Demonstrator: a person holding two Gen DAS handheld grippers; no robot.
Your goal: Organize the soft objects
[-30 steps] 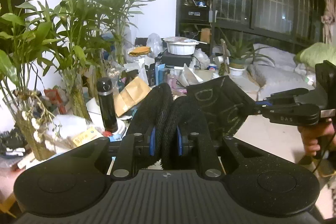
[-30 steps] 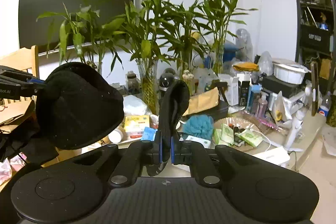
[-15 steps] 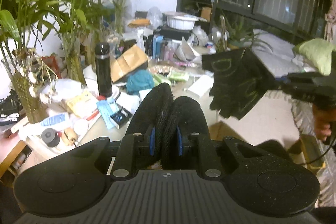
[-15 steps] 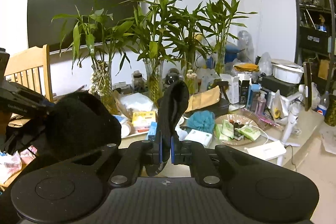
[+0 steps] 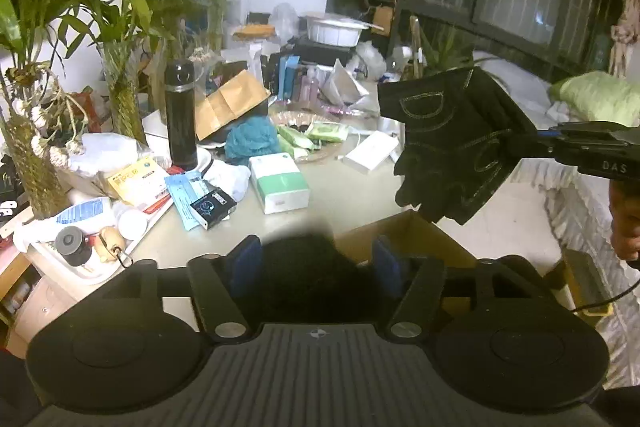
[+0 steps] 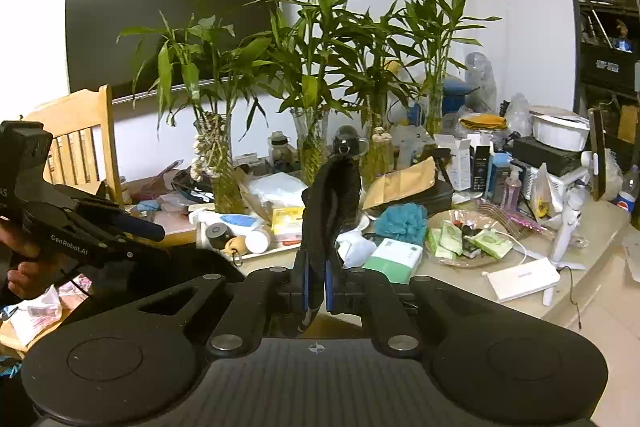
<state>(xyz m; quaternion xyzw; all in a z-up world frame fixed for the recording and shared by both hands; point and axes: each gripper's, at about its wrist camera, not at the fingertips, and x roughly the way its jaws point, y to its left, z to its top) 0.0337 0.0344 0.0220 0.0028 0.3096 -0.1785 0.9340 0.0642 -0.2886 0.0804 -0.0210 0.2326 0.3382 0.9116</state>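
Observation:
My left gripper (image 5: 316, 263) is open, its blue pads wide apart. A black fuzzy soft thing (image 5: 308, 275) lies blurred between and below them, over an open cardboard box (image 5: 408, 239). My right gripper (image 6: 316, 283) is shut on a black glove (image 6: 330, 203), which stands up from the pads. In the left wrist view the glove (image 5: 452, 143) hangs from the right gripper (image 5: 540, 143) just above the box. The left gripper (image 6: 140, 227) also shows at the left of the right wrist view.
A cluttered table (image 5: 344, 195) holds a black flask (image 5: 180, 115), a teal bath pouf (image 5: 252, 141), a green-and-white box (image 5: 280, 183), vases of bamboo (image 6: 312, 131) and a white tray (image 5: 80, 267). A wooden chair (image 6: 76, 147) stands at the left.
My left gripper has opened and let go of the black fuzzy thing, which has dropped low toward the box. Both grippers have come down; the right one still holds the glove.

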